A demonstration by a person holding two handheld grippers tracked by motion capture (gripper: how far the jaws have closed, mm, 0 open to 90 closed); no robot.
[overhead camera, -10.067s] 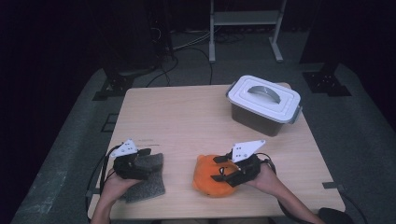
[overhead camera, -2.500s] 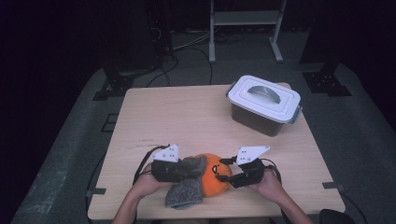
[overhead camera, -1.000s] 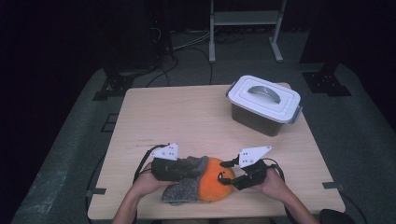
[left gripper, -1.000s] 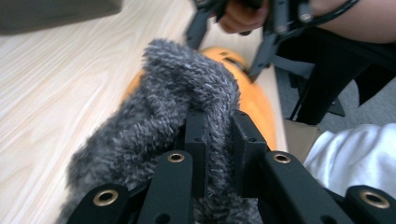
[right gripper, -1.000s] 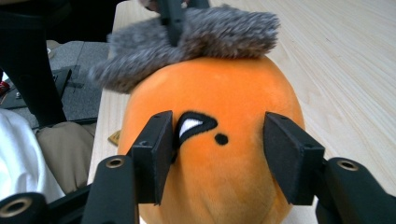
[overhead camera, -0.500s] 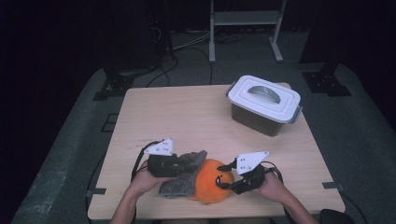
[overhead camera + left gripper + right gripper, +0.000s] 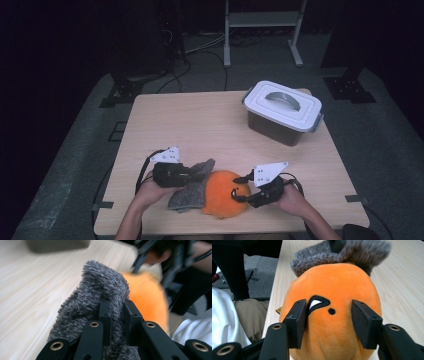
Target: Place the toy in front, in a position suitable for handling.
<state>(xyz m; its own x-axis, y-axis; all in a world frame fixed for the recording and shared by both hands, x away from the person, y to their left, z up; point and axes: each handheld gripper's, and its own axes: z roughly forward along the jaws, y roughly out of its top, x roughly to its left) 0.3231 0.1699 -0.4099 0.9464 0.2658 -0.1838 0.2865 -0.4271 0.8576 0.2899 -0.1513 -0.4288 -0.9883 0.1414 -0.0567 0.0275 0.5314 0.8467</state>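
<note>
A round orange plush toy (image 7: pixel 222 194) with a black-and-white eye sits near the table's front edge. My right gripper (image 7: pixel 239 190) comes at it from the right, and its pads press into the toy's face (image 7: pixel 337 282) on both sides. A grey fuzzy cloth (image 7: pixel 187 197) lies against the toy's left side and drapes onto its top (image 7: pixel 342 252). My left gripper (image 7: pixel 200 172) is shut on a fold of that cloth (image 7: pixel 100 282), holding one end raised, with the orange toy (image 7: pixel 147 297) just beyond it.
A dark storage box with a white handled lid (image 7: pixel 282 112) stands at the table's back right. Bare wooden tabletop (image 7: pixel 200 125) stretches across the middle and back left. Cables trail off the front edge by both hands.
Ten seconds ago the cloth lay well left of the toy; now it rests against it. Over the last second my left gripper has drifted slightly left with the cloth. The right hand has kept still.
</note>
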